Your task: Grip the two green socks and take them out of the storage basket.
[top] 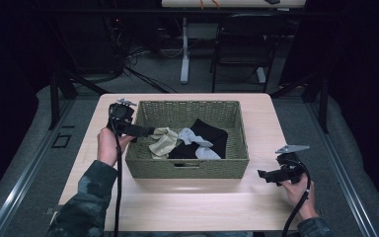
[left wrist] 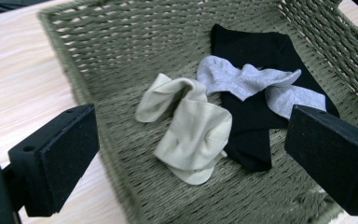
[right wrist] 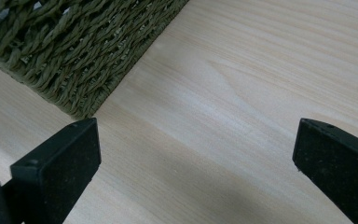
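Cream sock (left wrist: 186,128) lies straight ahead of the left gripper (left wrist: 191,154), jaws wide apart, long axis running away; right gripper (right wrist: 196,158), also gaping, hangs over bare table (right wrist: 261,93).

there are no words, numbers, labels or signs to read in any of the pictures.
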Demonstrator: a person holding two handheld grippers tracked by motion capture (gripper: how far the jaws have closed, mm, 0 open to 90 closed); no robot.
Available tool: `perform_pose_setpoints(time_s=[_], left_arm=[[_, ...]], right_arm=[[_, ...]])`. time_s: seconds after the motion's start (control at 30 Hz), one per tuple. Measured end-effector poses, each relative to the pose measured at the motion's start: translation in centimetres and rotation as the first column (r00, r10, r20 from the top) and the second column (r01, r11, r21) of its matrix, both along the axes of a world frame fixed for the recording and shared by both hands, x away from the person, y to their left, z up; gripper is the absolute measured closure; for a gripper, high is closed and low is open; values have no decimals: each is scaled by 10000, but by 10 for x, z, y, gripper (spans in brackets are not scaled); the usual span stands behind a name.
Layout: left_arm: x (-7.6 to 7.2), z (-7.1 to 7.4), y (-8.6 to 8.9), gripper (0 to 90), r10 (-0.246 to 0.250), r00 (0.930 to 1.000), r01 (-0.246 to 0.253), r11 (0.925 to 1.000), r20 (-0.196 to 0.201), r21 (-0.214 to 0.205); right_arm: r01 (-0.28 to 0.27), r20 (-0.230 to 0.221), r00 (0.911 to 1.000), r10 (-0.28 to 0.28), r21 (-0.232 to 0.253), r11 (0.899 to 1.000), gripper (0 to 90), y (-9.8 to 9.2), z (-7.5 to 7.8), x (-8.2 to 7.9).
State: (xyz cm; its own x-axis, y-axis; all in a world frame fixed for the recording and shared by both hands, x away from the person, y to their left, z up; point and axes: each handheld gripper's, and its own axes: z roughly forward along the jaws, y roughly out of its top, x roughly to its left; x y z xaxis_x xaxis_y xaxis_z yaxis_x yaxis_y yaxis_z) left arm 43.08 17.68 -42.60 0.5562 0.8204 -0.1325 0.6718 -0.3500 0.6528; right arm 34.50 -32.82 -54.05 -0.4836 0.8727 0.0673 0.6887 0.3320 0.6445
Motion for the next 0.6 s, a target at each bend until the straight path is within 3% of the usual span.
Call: perform_pose_setpoints(time_s=[0.37, 0.6], left_arm=[[18, -21, -32, 11, -333, 9975, 365, 9980, -620, 510], [28, -41, -46, 179, -649, 9884, 772, 9933, -1375, 861]], right_arm=[[4, -13, 10000, -4, 37, 10000, 6, 0, 0, 0], [29, -7, 10000, -29, 6, 10000, 6, -2, 0, 0]])
